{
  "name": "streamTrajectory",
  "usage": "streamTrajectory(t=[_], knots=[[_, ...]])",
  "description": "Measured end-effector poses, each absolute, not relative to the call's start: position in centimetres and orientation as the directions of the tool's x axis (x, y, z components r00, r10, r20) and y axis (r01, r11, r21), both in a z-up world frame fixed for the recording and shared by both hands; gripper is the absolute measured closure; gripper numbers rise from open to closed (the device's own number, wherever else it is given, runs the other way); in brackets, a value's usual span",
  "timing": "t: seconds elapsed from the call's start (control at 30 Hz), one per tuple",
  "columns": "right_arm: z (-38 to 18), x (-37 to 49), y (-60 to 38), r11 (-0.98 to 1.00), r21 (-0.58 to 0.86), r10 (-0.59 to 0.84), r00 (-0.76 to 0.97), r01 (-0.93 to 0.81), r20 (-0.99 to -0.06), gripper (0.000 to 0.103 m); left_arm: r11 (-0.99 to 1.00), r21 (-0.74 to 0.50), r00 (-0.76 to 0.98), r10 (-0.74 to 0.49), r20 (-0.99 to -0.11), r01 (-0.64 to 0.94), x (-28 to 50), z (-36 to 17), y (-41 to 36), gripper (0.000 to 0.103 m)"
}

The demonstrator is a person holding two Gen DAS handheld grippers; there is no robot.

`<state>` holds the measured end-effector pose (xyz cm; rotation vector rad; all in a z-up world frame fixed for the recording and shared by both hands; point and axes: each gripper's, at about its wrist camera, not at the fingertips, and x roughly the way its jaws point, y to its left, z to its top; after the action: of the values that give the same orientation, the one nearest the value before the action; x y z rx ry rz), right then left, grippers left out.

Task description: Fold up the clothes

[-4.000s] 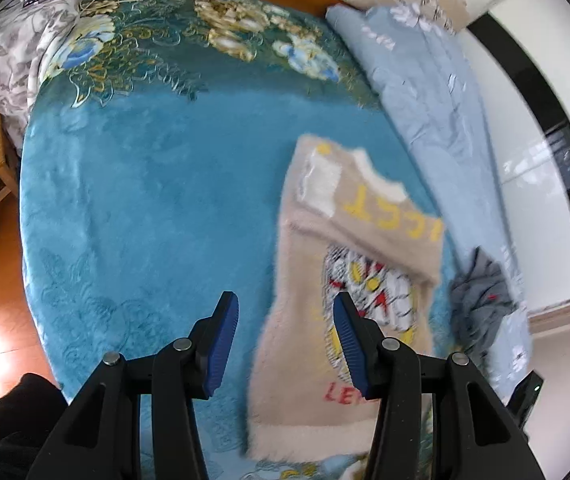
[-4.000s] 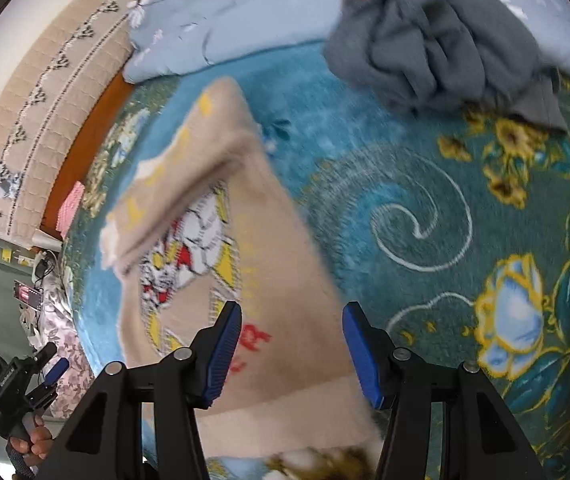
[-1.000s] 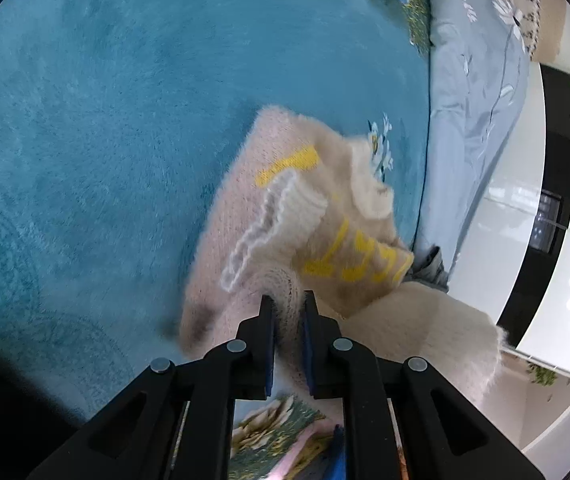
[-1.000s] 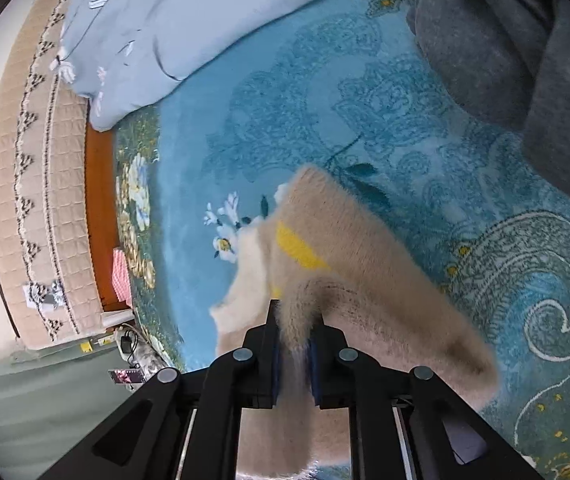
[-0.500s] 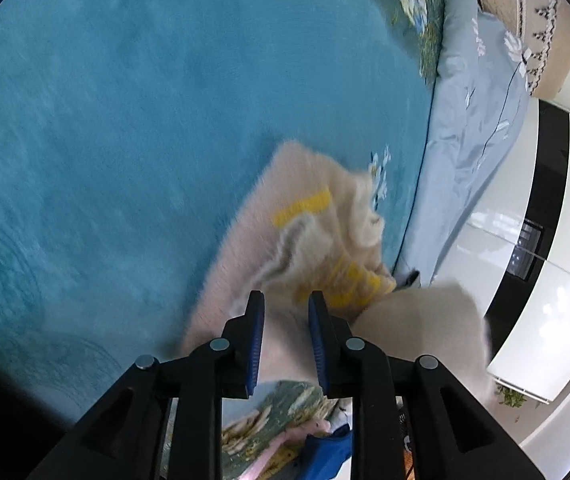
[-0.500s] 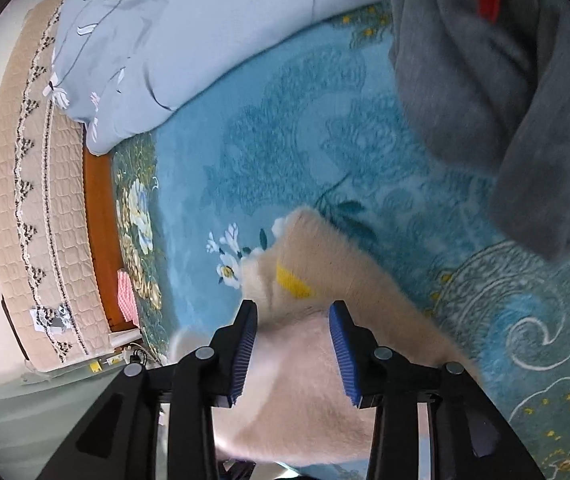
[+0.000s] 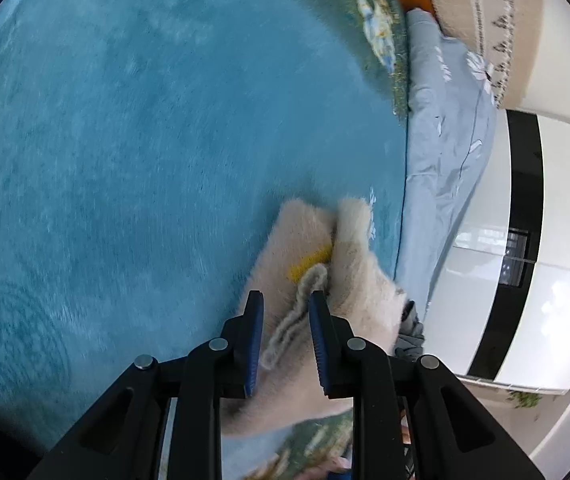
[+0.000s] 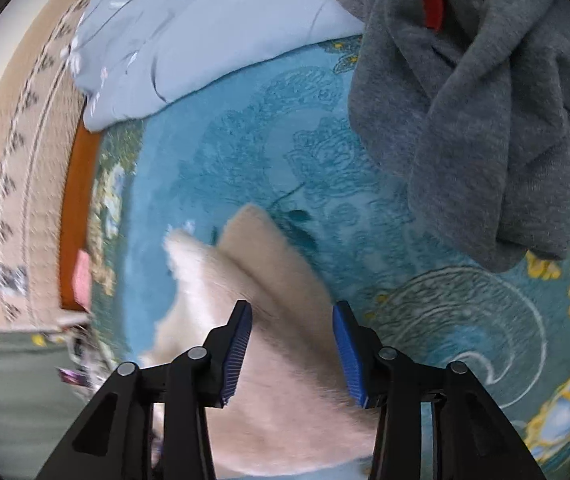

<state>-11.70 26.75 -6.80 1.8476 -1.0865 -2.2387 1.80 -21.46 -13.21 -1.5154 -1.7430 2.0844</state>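
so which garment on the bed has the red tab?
The grey garment, crumpled at the far right beside the pale blue pillow. The beige sweater between the right gripper pads shows no red.

i see a bed under a teal floral blanket (image 7: 145,140), a pale blue quilt (image 7: 445,152) along one edge, a beige quilted headboard (image 8: 17,168) over orange wood, and glossy white wall panels (image 7: 557,300) with a black band.
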Motion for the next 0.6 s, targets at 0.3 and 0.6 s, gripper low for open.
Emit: streamTrajectory(t=[0.3, 0.6], knots=[[-7.0, -12.0, 23.6, -0.861, 0.45, -0.381, -0.287, -0.236, -0.879, 0.052, -0.572, -0.759, -0.513, 0.571, -0.641, 0.311, 0.5, -10.5, -18.1, 0.066], [-4.3, -10.0, 22.1, -0.912, 0.396, -0.335, -0.362, -0.107, -0.87, 0.087, -0.766, -0.609, -0.481, 0.463, -0.744, 0.204, -0.2, -9.3, -15.4, 0.075]])
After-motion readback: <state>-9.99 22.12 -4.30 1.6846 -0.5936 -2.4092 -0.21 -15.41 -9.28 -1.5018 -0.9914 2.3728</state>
